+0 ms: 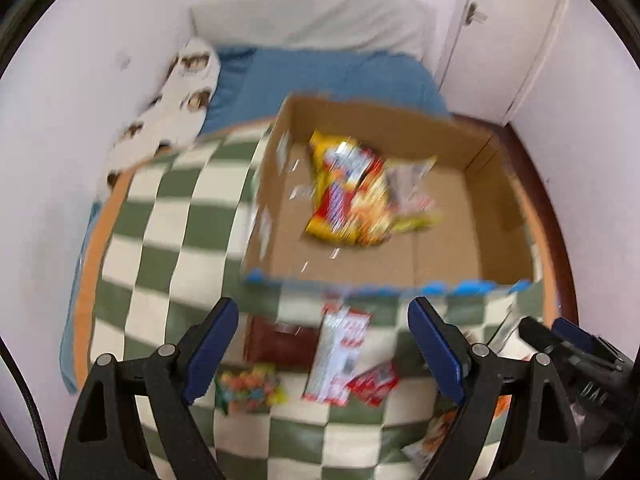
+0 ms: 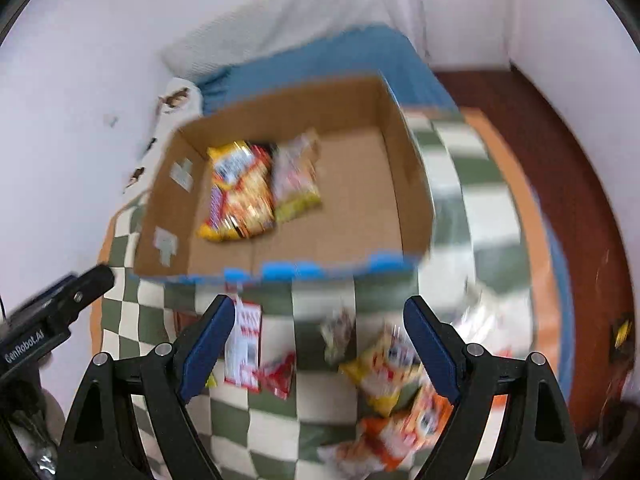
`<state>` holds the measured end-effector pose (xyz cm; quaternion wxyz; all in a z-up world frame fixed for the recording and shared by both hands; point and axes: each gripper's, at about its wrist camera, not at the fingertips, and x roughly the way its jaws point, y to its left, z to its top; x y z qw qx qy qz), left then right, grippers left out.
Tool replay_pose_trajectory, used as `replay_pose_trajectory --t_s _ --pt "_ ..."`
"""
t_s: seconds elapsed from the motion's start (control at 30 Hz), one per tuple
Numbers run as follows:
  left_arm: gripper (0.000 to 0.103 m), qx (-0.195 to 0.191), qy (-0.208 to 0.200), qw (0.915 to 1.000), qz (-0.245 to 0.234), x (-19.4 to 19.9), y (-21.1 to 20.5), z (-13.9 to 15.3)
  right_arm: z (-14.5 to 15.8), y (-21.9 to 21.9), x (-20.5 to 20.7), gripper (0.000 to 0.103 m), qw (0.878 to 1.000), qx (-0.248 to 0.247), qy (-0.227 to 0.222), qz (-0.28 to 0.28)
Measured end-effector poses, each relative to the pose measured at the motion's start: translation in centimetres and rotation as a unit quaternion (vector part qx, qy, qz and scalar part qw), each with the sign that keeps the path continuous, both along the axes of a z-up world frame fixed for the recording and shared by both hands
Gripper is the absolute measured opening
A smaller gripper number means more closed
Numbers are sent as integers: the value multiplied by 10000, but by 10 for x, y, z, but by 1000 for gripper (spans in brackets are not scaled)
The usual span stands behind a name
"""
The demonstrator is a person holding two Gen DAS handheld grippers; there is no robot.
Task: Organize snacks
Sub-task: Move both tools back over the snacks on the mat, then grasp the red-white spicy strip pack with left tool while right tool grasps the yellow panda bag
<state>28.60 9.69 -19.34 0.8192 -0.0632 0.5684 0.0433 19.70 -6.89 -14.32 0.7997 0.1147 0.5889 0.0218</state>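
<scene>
An open cardboard box (image 1: 496, 236) (image 2: 404, 184) stands on a green-and-white checked cloth and holds a yellow-red snack bag (image 1: 348, 196) (image 2: 240, 196) with a paler packet (image 2: 298, 176) beside it. My left gripper (image 1: 322, 344) hangs open above loose snacks in front of the box: a brown packet (image 1: 280, 340), a tall red-white packet (image 1: 340, 356), a small red one (image 1: 376, 382) and a colourful candy bag (image 1: 250, 388). My right gripper (image 2: 318, 340) is open too, over a yellow bag (image 2: 380, 368) and an orange bag (image 2: 404, 428). Nothing sits between either pair of fingers.
The cloth (image 1: 168, 240) covers a bed with a blue sheet (image 1: 320, 76), a white pillow (image 1: 312, 20) and a patterned cushion (image 1: 176, 100) against the wall. Dark wooden floor (image 2: 560, 160) lies to the right. The other gripper shows at each view's edge.
</scene>
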Motion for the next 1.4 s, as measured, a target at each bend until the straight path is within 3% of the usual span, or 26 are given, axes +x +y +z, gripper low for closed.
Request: replay_pose_trajectory --t_s 0.13,0.27,0.5,0.63,0.7,0.77,0.93,1.07,1.2,1.27,1.4 --pt "87 -54 702 9975 -3 -12 14 -58 -58 -16 -11 88 9958 232 735 -489" --pt "87 -29 1291 9913 -239 -14 8 -111 -102 -24 -15 88 9897 290 1157 -795" --pt "87 -23 1948 9793 -542 -12 -18 -180 -141 -30 -11 88 9835 -17 1434 -1099" --pt "77 62 2186 9732 -713 -10 -39 -208 -153 -33 -7 88 9811 -139 1502 -1212" --pt "65 -35 2237 9721 -699 -8 -44 -216 -160 -34 -5 84 9791 -153 1586 -1264" --pt "54 -64 2251 9723 -627 -8 -48 -220 -167 -35 -3 71 9770 -192 1687 -1287" --pt "50 -238 2240 9726 -570 -16 -51 -218 -171 -24 -9 64 9813 -458 1643 -887" --pt "50 -556 2524 9647 -505 -35 -48 -220 -167 9 -21 61 9845 -833 1525 226" --pt "50 -737 2762 9570 -500 -63 -46 -227 -171 32 -34 64 9782 -941 1638 867" --pt "53 -791 2855 9536 -530 -69 -48 -236 -171 32 -35 80 9780 -735 1749 865" --pt "55 -827 2887 9527 -462 -64 -51 -243 -160 5 -37 84 9833 -394 1693 541"
